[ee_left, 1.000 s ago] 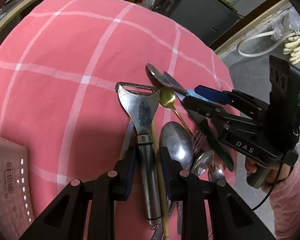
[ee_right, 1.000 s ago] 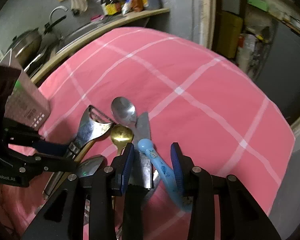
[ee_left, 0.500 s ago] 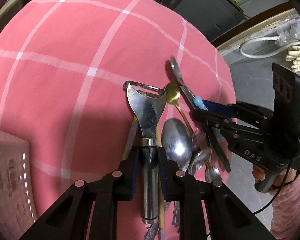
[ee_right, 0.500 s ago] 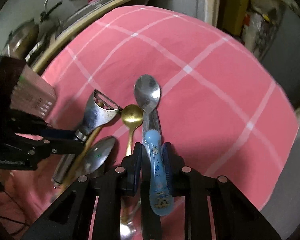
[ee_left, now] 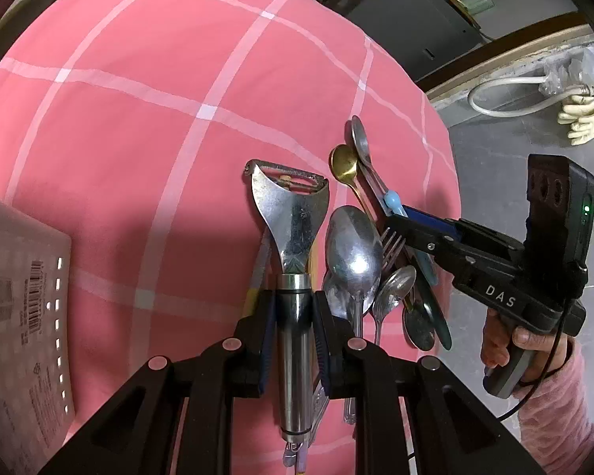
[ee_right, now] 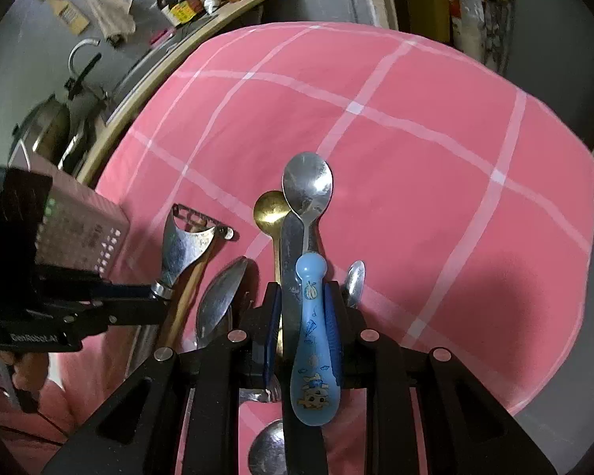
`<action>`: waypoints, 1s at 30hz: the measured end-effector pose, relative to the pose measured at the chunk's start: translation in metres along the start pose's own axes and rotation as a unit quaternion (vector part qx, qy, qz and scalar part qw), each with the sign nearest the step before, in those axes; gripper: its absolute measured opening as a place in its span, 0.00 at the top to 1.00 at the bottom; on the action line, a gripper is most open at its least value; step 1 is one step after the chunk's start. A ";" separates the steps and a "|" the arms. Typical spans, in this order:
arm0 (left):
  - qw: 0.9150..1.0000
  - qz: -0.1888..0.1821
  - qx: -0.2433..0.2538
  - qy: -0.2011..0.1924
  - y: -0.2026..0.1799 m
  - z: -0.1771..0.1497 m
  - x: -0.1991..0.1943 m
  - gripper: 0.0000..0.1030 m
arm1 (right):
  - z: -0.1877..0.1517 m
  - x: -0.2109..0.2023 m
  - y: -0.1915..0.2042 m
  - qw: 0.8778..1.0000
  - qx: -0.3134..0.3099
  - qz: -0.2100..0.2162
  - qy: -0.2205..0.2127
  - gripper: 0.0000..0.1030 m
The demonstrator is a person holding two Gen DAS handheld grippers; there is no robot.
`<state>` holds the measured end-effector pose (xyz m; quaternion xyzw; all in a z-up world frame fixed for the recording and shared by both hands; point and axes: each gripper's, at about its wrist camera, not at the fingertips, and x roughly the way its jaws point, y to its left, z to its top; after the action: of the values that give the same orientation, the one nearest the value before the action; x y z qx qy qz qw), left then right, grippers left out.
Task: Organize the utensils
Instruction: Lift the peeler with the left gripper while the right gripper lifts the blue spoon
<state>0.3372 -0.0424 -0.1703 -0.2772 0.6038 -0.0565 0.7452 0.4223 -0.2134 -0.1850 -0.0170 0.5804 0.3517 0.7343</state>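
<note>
A pile of utensils lies on the pink checked cloth (ee_left: 138, 150). My left gripper (ee_left: 294, 308) is shut on the steel handle of a metal peeler (ee_left: 293, 213), whose blade end points away from me. My right gripper (ee_right: 303, 297) is shut on a spoon with a light blue cartoon handle (ee_right: 311, 340) and a steel bowl (ee_right: 307, 182); a knife blade (ee_right: 291, 245) sits beside it between the jaws. In the left wrist view the right gripper (ee_left: 400, 221) shows at the right of the pile. A large steel spoon (ee_left: 352, 253), a gold spoon (ee_left: 343, 164) and a fork (ee_left: 392, 241) lie between.
A pale perforated utensil box (ee_left: 19, 316) stands at the left; it also shows in the right wrist view (ee_right: 83, 229). The table's right edge (ee_left: 451, 182) drops to a grey floor. A counter with pots and bottles (ee_right: 186, 4) lies beyond the table.
Both grippers have closed: the left on the peeler handle, the right on the blue-handled spoon. Both utensils now sit higher and straighter in their views.
</note>
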 end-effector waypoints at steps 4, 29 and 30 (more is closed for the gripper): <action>1.000 0.000 -0.003 -0.001 0.010 -0.006 -0.005 0.83 | -0.001 0.004 -0.012 0.998 0.043 0.036 0.000 0.80; 1.000 -0.001 -0.002 0.000 0.011 -0.003 0.002 0.83 | 0.004 0.028 -0.010 0.991 0.113 0.072 -0.006 0.87; 1.000 -0.001 0.000 0.000 0.011 -0.004 0.001 0.83 | 0.006 0.027 -0.006 0.993 0.101 0.061 -0.002 0.87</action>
<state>0.3308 -0.0353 -0.1772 -0.2776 0.6034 -0.0570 0.7454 0.4329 -0.2015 -0.2088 0.0927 0.6114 0.3355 0.7106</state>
